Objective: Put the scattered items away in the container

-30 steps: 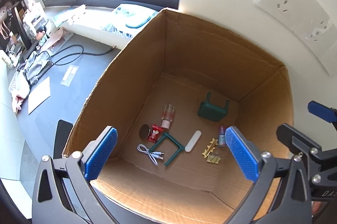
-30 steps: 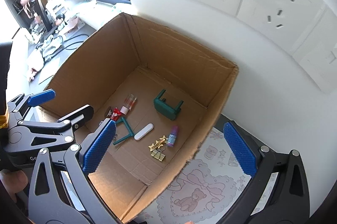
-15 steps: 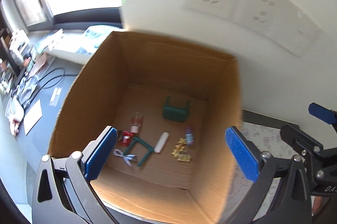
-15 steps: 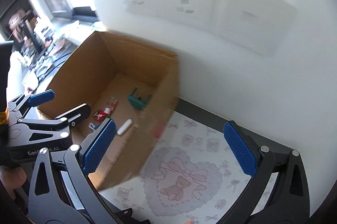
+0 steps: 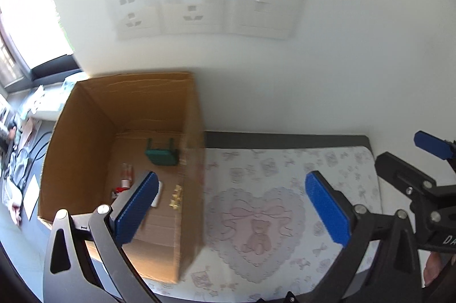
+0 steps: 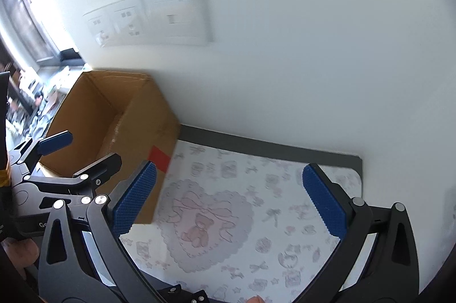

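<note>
On the left stands the open cardboard box (image 5: 85, 149), pushed up against the white wall (image 5: 285, 75). On its floor lie a green stool-like piece (image 5: 162, 153) on its side near the far wall, a small clear bottle (image 5: 126, 174) to the left, a red item (image 5: 118, 190), a white oblong (image 5: 156, 196) and some gold clips (image 5: 175, 199); several are partly hidden by a gripper finger. Just right of the box a mat (image 5: 285, 189) printed with a pink heart and a bear covers the table, and nothing rests on it. The left gripper (image 5: 232, 210) hangs above the box's right wall and the mat, blue pads spread wide, holding nothing. The right gripper (image 6: 228, 200) hovers over the mat, its pads equally wide apart and empty. In the right wrist view a red patch (image 6: 159, 157) marks the box's outer side. Wall sockets (image 5: 199, 9) sit above.
</note>
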A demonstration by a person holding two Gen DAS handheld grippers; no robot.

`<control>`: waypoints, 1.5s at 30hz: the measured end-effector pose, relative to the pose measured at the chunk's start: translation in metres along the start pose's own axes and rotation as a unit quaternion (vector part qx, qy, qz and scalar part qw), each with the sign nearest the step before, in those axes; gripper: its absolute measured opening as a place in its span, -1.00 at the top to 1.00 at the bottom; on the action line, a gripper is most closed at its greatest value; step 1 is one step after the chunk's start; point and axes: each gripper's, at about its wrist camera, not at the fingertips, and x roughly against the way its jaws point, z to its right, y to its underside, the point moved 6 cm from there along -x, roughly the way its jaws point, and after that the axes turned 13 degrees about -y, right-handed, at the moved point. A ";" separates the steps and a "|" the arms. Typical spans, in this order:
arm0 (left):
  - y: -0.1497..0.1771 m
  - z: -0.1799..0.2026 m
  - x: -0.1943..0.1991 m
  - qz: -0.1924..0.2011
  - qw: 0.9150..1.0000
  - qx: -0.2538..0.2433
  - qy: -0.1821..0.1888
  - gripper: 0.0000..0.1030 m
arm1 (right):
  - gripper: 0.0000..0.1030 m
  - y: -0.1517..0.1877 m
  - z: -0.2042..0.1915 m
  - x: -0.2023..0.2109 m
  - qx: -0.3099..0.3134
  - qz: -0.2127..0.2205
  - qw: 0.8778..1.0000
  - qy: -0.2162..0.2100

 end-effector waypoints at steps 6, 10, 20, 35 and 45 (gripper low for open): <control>0.020 0.031 0.019 -0.003 1.000 -0.025 0.014 -1.00 | -1.00 0.032 0.029 0.030 -0.038 0.012 0.999 0.008; 0.037 0.038 0.032 -0.005 0.999 -0.033 0.016 -1.00 | -1.00 0.058 0.038 0.044 -0.047 0.001 0.999 0.024; 0.102 0.022 0.054 -0.037 0.999 -0.021 0.028 -1.00 | -1.00 0.122 0.035 0.078 -0.074 -0.021 0.996 0.040; 0.128 0.007 0.107 -0.025 0.999 -0.029 0.024 -1.00 | -1.00 0.161 0.007 0.133 -0.090 -0.024 0.993 0.073; 0.110 0.004 0.121 -0.018 0.999 -0.018 0.028 -1.00 | -1.00 0.142 -0.001 0.146 -0.098 -0.006 0.993 0.064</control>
